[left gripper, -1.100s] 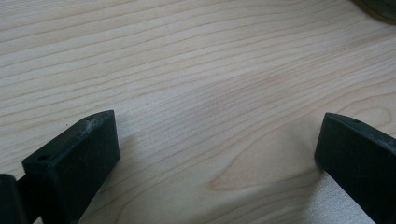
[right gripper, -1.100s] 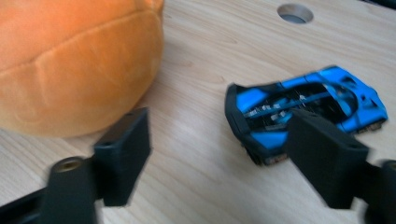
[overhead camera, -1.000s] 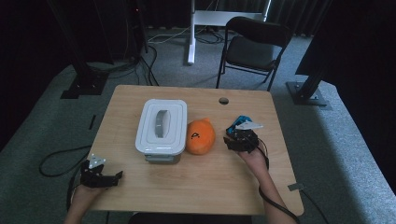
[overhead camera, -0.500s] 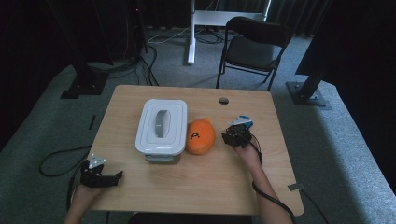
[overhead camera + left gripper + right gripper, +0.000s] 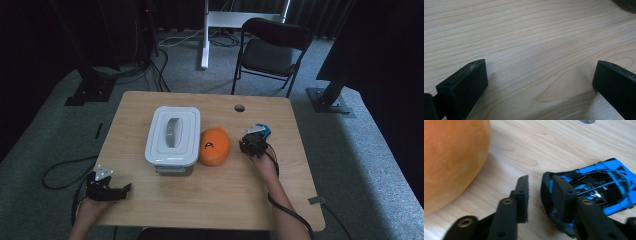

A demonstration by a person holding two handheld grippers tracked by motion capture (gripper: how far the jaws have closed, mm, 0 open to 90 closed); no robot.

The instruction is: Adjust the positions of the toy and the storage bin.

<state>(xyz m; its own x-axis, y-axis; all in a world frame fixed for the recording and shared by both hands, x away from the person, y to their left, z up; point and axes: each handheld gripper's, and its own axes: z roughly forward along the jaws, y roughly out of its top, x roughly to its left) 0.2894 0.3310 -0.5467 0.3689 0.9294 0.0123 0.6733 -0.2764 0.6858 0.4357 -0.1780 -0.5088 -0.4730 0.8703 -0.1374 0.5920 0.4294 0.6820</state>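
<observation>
A blue and black toy car [image 5: 604,185] lies on the wooden table [image 5: 215,195], right of an orange plush toy [image 5: 215,146]. My right gripper [image 5: 252,142] sits low just in front of the car [image 5: 261,131]. Its jaws have just been closing and stand narrow. In the right gripper view my right gripper [image 5: 541,181] has its right jaw against the car's dark end, while a strip of table shows between the left jaw and the car. My left gripper [image 5: 125,189] rests at the table's near left corner, open over bare wood [image 5: 540,67].
A white lidded container [image 5: 172,134] stands left of the orange plush [image 5: 451,157], touching it. A round cable hole [image 5: 239,107] lies near the table's far edge. A black chair [image 5: 270,50] stands beyond the table. Cables trail on the floor at left.
The right gripper has shifted a little left and down beside the car, and its jaws have narrowed. The left gripper has stayed where it was.
</observation>
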